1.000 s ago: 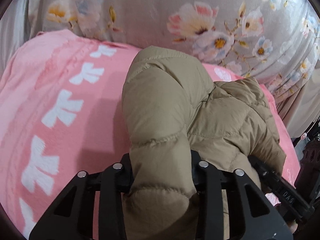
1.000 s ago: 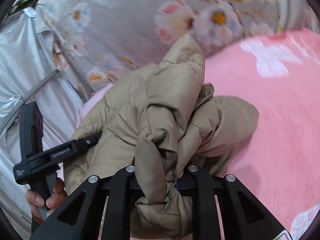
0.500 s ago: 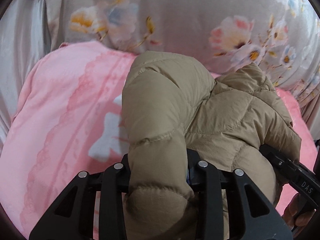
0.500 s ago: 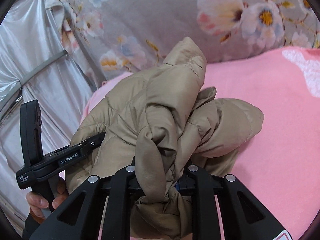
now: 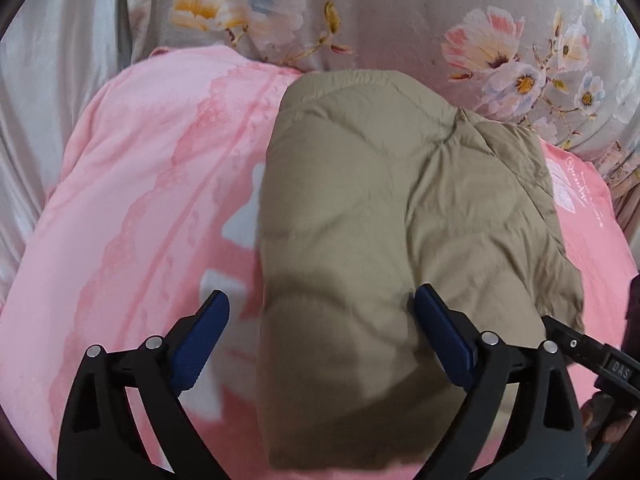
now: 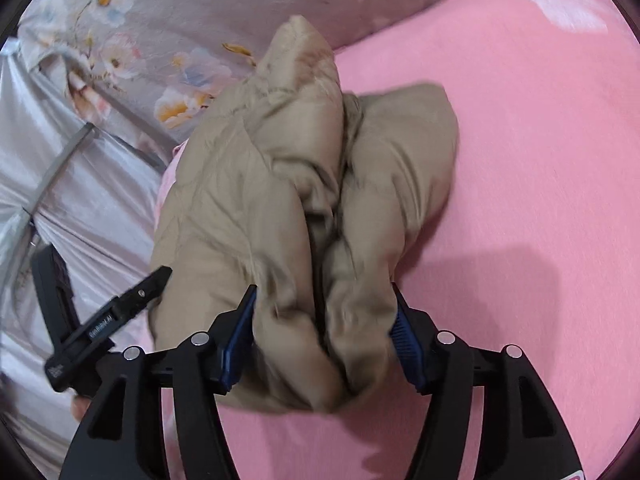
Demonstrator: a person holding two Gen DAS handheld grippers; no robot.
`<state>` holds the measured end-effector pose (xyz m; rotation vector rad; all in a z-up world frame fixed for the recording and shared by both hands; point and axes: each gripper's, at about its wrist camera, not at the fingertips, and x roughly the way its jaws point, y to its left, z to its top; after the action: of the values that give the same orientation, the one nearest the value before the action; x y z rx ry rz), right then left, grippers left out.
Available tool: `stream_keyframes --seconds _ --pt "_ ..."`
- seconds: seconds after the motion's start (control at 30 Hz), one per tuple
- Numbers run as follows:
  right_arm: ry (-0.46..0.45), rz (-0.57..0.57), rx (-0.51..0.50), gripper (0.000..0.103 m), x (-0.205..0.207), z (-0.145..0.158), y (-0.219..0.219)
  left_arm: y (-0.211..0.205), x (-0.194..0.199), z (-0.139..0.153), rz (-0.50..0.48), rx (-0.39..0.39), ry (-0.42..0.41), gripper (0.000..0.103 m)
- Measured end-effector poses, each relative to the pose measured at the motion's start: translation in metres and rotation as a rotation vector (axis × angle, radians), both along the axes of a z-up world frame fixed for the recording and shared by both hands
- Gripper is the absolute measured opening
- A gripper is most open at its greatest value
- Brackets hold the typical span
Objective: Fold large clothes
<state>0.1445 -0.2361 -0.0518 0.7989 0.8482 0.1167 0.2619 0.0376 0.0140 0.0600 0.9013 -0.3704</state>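
left wrist: pink blanket [image 5: 132,208] under floral curtain [image 5: 380,12]; jacket [image 5: 360,208] atop

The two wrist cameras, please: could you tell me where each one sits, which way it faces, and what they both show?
Left wrist: sits on the left gripper, looking forward and down at the tan puffer jacket on the pink blanket; its fingers stand spread wide.
Right wrist: sits on the right gripper, facing the jacket's bunched end with the floral bedding beyond; its fingers stand parted beside the fabric.
Shared: both views show the jacket and blanket, and each catches the other gripper at the frame edge.
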Motion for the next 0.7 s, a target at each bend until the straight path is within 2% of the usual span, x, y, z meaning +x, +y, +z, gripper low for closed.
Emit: stream_keyframes --seconds 0.07,0.13,0.17,0.2,0.23,0.3,0.4,0.47,0.5,0.57,0.63,0.7 --pt "0.026 0.008 0.134 0.064 0.001 -0.018 -0.001 0.008 -0.002 -0.007 0.004 -0.049 0.071 0.091" --pt "0.035 0.008 0.205 0.063 0.008 -0.03 0.0 0.015 0.005 -0.018 0.008 -0.129 0.161 0.091" --pt "0.024 0.019 0.186 0.054 0.013 -0.029 0.002 0.017 0.008 -0.021 0.012 -0.146 0.177 0.091" --pt "0.012 0.034 0.176 0.04 0.018 -0.027 0.004 0.018 0.012 -0.025 0.022 -0.157 0.182 0.091" --pt "-0.006 0.045 0.179 0.033 0.025 -0.024 0.006 0.018 0.014 -0.026 0.03 -0.158 0.179 0.09" --pt "-0.029 0.052 0.121 0.019 0.037 -0.011 0.008 0.015 0.02 -0.026 0.041 -0.157 0.163 0.086" --pt "-0.132 0.057 -0.081 0.016 0.053 0.031 0.019 0.006 0.032 -0.019 0.048 -0.12 0.104 0.08" --pt "-0.164 0.077 -0.169 0.015 0.066 0.044 0.027 0.002 0.041 -0.017 0.058 -0.089 0.058 0.079" --pt "-0.143 0.086 -0.201 0.016 0.075 0.04 0.031 0.0 0.045 -0.018 0.059 -0.067 0.04 0.079" --pt "-0.077 0.083 -0.199 0.017 0.087 0.018 0.033 0.0 0.05 -0.022 0.053 -0.048 0.027 0.08" --pt "-0.066 0.058 -0.131 0.019 0.081 0.001 0.028 -0.001 0.048 -0.023 0.033 -0.03 0.02 0.08" --pt "-0.066 0.046 -0.118 0.02 0.077 -0.005 0.029 -0.002 0.043 -0.025 0.019 0.003 -0.01 0.081"
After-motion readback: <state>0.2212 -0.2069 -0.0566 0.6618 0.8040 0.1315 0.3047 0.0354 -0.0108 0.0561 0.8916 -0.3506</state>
